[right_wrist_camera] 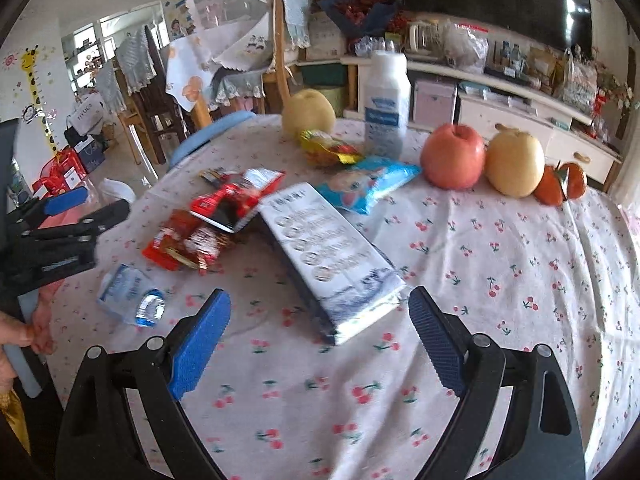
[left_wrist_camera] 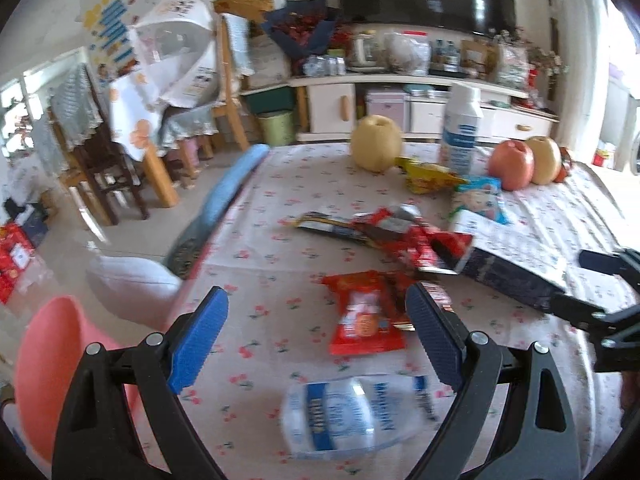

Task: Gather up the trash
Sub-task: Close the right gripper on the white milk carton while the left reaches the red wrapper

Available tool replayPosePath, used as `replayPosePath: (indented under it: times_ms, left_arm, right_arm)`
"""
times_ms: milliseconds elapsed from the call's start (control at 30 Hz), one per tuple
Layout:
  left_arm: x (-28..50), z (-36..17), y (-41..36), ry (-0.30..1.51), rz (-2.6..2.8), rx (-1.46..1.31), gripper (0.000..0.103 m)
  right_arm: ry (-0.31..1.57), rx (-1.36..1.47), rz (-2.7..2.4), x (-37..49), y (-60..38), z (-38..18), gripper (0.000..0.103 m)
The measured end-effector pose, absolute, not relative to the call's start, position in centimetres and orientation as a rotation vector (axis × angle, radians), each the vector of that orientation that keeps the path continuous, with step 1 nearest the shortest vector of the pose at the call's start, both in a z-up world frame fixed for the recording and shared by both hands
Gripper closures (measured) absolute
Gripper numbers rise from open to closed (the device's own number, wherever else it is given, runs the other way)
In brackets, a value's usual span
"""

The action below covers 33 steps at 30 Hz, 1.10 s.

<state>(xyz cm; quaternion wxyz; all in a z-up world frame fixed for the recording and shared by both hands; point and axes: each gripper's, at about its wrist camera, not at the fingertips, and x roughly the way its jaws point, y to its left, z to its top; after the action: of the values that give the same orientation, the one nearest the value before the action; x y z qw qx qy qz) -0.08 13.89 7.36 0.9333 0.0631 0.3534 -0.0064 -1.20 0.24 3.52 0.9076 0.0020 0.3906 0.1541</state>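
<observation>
Both tools are released, jaws wide, nothing between the pads. The left tool (left_wrist_camera: 316, 344) hangs over the lower middle of its view, above a red wrapper (left_wrist_camera: 366, 318) and a crushed bottle (left_wrist_camera: 348, 416) lying at the bottom of the frame. The right tool (right_wrist_camera: 320, 340) points at a flattened carton (right_wrist_camera: 332, 256) in the centre of its view, one corner reaching just between the jaws.

The trash lies in a loose heap in the middle of the bench (right_wrist_camera: 500, 300): more red wrappers (right_wrist_camera: 236, 204) touching the carton's far end, a blue packet (right_wrist_camera: 368, 184) behind it, a yellow wrapper (right_wrist_camera: 326, 148) further up. The apple (right_wrist_camera: 454, 156), two pears (right_wrist_camera: 516, 162) and the upright white bottle (right_wrist_camera: 386, 104) at the top of the frame look like things to leave.

The step in hand seems to be closing in on a first piece. The carton would be best taken across its narrow end, low, so it does not slide on the cloth. The wrapper is thin and flat; the left tool should come down steeply and pinch a raised crease, without catching the cloth.

The bench wears a white cloth with cherry print, creased in places. Behind are chairs, a low cabinet and a dark screen in a crowded room. I see no bin on the bench.
</observation>
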Motion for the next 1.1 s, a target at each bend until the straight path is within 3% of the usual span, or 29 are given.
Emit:
replayPosePath:
  times_ms: [667, 1000, 1100]
  left_arm:
    - [4.8, 2.6, 11.2, 0.979, -0.160, 0.030, 0.012]
    - [4.7, 2.8, 9.6, 0.954, -0.185, 0.044, 0.013]
    - [4.8, 2.8, 9.4, 0.949, -0.174, 0.036, 0.018]
  right_arm:
    - [0.893, -0.065, 0.386, 4.3, 0.3, 0.2, 0.013]
    - [0.907, -0.037, 0.404, 4.7, 0.2, 0.1, 0.013]
    - [0.908, -0.047, 0.395, 4.7, 0.4, 0.1, 0.013]
